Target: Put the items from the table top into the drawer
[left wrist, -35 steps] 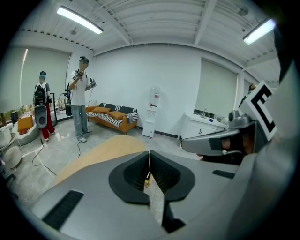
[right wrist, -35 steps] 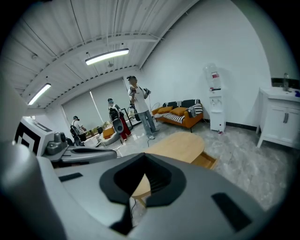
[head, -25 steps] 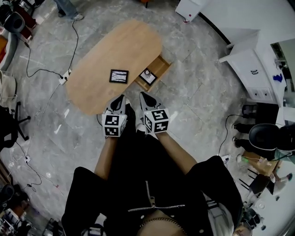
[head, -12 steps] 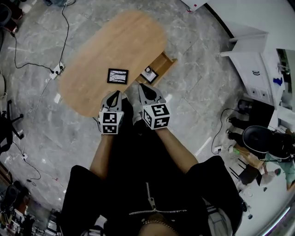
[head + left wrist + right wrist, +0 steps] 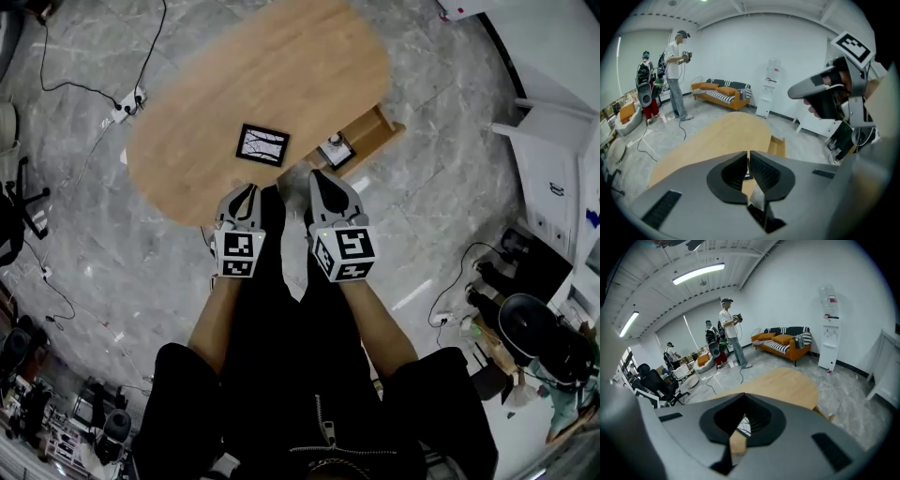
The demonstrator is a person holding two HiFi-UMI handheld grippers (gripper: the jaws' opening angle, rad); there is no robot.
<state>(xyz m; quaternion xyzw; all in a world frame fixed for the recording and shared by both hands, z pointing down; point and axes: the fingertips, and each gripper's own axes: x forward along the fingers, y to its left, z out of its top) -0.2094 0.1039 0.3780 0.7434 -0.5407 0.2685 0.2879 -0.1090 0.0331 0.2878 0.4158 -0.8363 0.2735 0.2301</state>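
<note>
With both tongs pressed together, empty: flat frame point(image 5: 262, 145) on table point(image 5: 281, 66) lies at 1 o'clock of left gripper point(image 5: 245, 191), nearer than right gripper point(image 5: 321, 176). Long axis roughly 9-to-3. Open drawer point(image 5: 367, 141) at frame's 3 o'clock.

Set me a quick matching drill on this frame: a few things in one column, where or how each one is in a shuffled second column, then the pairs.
Things:
1. black-framed picture
2. small framed item
3. left gripper
4. power strip

Place or state:
A. on the floor, beside the table
B. inside the open drawer
C. lying on the table top
D. jaws shut, nothing between them

Pairs: 1-C, 2-B, 3-D, 4-A
</note>
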